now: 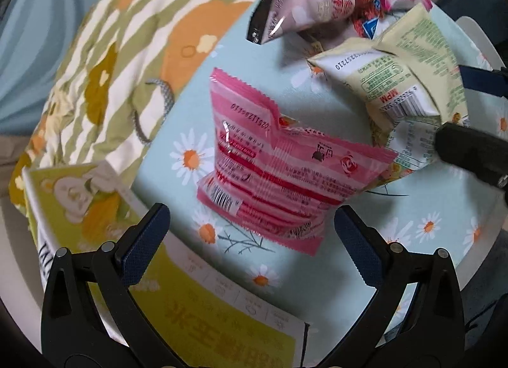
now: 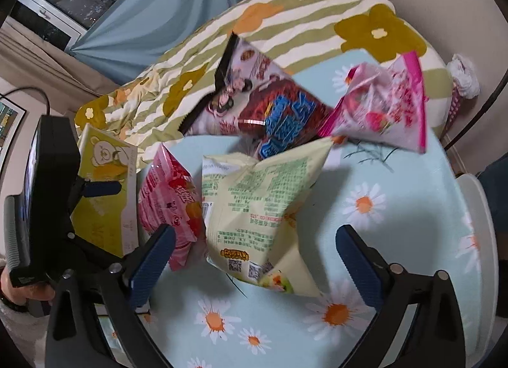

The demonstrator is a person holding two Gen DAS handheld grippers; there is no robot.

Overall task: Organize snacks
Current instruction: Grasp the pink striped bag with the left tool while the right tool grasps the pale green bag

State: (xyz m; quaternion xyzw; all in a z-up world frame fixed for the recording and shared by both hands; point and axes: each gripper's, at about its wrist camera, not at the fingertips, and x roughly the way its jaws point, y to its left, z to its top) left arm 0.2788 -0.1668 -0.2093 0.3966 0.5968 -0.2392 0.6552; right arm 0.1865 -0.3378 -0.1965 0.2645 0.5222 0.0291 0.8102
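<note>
Daisy-print tablecloth (image 2: 397, 225) under crinkly pillow-shaped snack packets (image 2: 254, 215)

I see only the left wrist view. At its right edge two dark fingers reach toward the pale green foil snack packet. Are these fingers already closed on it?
Observer: No. In the right wrist view the right gripper has its fingers wide open. The pale green foil snack packet lies between them, and neither pad presses on it.
Operator: Is there something more behind the packets on the far side?
Observer: Yes. Beyond the pink-edged strawberry packet, a crumpled white and purple object lies beside the striped flowered quilt. I cannot tell what it is.
</note>
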